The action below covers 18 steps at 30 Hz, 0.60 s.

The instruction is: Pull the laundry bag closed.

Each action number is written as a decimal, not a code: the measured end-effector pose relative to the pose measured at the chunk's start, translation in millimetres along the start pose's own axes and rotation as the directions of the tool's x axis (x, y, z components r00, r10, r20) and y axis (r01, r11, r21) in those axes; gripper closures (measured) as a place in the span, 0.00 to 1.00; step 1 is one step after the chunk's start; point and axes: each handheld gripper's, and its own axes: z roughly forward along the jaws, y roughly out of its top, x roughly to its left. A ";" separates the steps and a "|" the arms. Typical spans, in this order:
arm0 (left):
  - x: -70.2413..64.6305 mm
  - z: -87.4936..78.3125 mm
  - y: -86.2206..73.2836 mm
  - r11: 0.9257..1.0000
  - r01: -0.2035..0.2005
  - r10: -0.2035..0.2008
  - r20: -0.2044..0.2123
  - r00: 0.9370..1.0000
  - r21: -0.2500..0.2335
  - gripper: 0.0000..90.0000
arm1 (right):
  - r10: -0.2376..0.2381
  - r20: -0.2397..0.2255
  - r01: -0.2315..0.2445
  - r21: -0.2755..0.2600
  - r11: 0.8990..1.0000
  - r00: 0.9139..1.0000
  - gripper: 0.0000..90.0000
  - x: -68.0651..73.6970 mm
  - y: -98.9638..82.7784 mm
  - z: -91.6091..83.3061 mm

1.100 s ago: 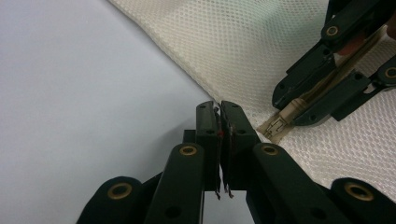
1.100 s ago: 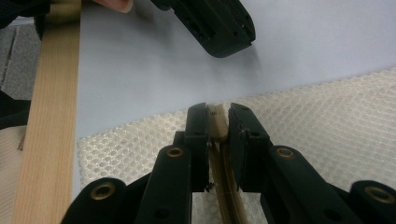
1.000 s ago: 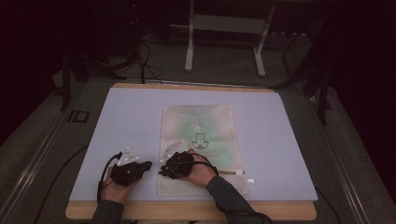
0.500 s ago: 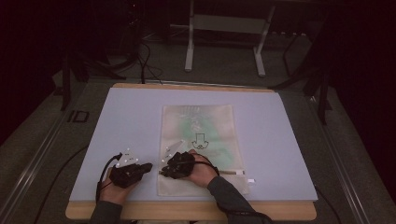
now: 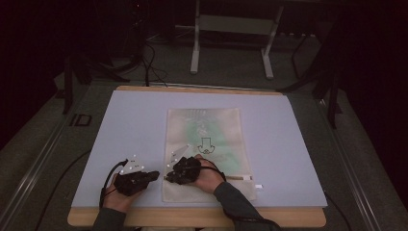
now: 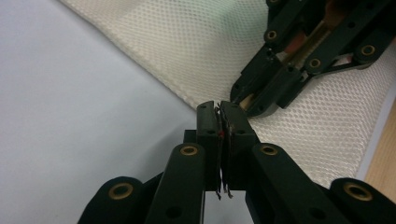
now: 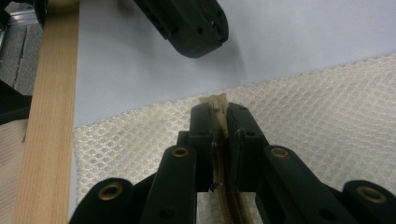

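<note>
Both forearms are reaching in from the near edge of the bench (image 5: 288, 144), the hands lying low and close together. The left gripper (image 5: 153, 175) is pointing right toward the near left corner of a cream mesh bag (image 5: 211, 130), its grey three-cornered plate facing up. The right gripper (image 5: 169, 177) is pointing left, resting over that same corner, with the right hand (image 5: 208, 174) curling behind it.

In the left gripper view, the left gripper (image 6: 220, 109) is showing its jaws pressed together with nothing clearly between them, the tips sitting just beside the bag's edge (image 6: 196, 51); whether they are touching it is hard to tell. In the right gripper view, the right gripper (image 7: 219, 108) has its jaws closing on a tan zipper tape (image 7: 217, 101), whose end is poking out above the tips.

The bag is lying flat along the middle of the bench, long side running away from the person, carrying a faded green print and a dark arrow mark too blurred to read. A white tab (image 5: 259, 186) is sitting near its near right corner. The room beyond the bench is lying in darkness.
</note>
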 end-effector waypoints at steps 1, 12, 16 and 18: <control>-0.2 0.4 0.1 1.000 -0.002 0.002 0.003 1.000 0.002 0.96 | -0.002 0.000 0.002 0.000 1.000 1.000 0.91 0.0 0.1 0.1; -3.7 2.8 0.0 0.999 -0.047 0.046 0.041 0.998 0.013 0.96 | -0.007 0.005 0.007 -0.003 1.000 1.000 0.91 0.4 -0.2 0.3; -5.4 5.0 0.0 0.998 -0.061 0.060 0.050 0.997 0.022 0.96 | -0.006 0.002 0.006 -0.004 1.000 1.000 0.91 0.1 -0.1 0.4; -6.2 5.6 0.0 0.997 -0.069 0.068 0.057 0.996 0.026 0.96 | -0.007 0.002 0.007 -0.004 1.000 1.000 0.91 0.1 -0.1 0.4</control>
